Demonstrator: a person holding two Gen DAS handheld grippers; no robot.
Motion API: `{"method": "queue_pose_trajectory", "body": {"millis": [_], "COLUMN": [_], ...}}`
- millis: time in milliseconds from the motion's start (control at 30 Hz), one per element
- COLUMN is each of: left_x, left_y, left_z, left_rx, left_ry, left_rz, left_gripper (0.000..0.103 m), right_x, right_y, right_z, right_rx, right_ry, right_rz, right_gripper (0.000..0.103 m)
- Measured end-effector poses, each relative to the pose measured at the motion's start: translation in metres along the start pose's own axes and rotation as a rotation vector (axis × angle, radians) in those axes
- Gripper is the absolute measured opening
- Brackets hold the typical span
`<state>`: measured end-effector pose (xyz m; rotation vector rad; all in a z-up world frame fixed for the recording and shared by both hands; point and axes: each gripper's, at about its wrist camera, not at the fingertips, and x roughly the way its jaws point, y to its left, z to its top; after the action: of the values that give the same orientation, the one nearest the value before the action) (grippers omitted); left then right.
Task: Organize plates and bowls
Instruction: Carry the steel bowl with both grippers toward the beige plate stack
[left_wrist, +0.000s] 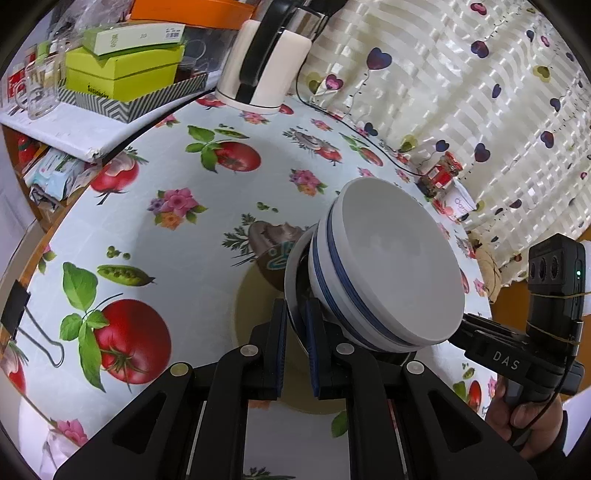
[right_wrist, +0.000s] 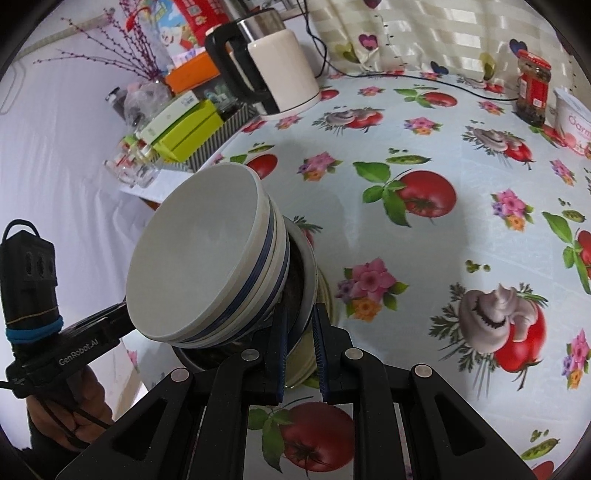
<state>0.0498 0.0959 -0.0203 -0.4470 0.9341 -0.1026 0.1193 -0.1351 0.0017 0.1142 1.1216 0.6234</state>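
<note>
Both grippers are clamped on opposite edges of one plate rim: left gripper (left_wrist: 297, 347) pinches the near edge in its view, right gripper (right_wrist: 301, 350) does the same from the other side. Jaws nearly closed, pads pressing the thin rim of the plate (left_wrist: 293, 273). So a two-handed carry.

Stack contents: white bowls with blue stripes (left_wrist: 388, 273), nested, at least two by the rim lines, sitting on that plate. A second, yellowish plate (right_wrist: 325, 291) shows under it; can't tell if it's part of the lifted stack or lying on the table. Stack looks tilted in both views, though fisheye exaggerates that.

Location: above the floral tablecloth (left_wrist: 177, 229), near its middle-left, kettle (right_wrist: 280, 70) well behind, jar (right_wrist: 532, 88) and tub far off to the right.

Progress, my read: gathering looks done, since no loose plates or bowls are visible elsewhere on the table. What's left is setting the stack down at its final spot and releasing. Destination not identifiable from these views.

Risk: bowls sliding off if the tilt is real.
</note>
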Motion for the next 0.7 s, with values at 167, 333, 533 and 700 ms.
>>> {"method": "queue_pose_trajectory", "body": {"millis": [167,333,533,700], "left_x": [0.003,0.003,0.001,0.000], "left_y": [0.005,0.008,0.012,0.012], "left_z": [-0.003,-0.005,-0.006,-0.007], "left_rx": [-0.009,-0.012,-0.024,-0.031], "left_ry": [0.011,0.010,0.012,0.011], "left_rz": [0.009,0.010,0.010,0.008], "left_gripper": [0.010,0.010,0.010,0.010], "right_x": [0.010,0.014,0.015,0.015], "right_y": [0.003,0.004,0.008,0.009], "right_z": [-0.002,-0.001,-0.001,-0.001], "right_rx": [-0.008,-0.018,-0.031,-0.034], "right_ry": [0.023,0.033,0.037,0.044], "right_rz": [-0.002,-0.005,-0.008,0.000], "right_gripper": [0.014,0.014,0.015,0.015]}}
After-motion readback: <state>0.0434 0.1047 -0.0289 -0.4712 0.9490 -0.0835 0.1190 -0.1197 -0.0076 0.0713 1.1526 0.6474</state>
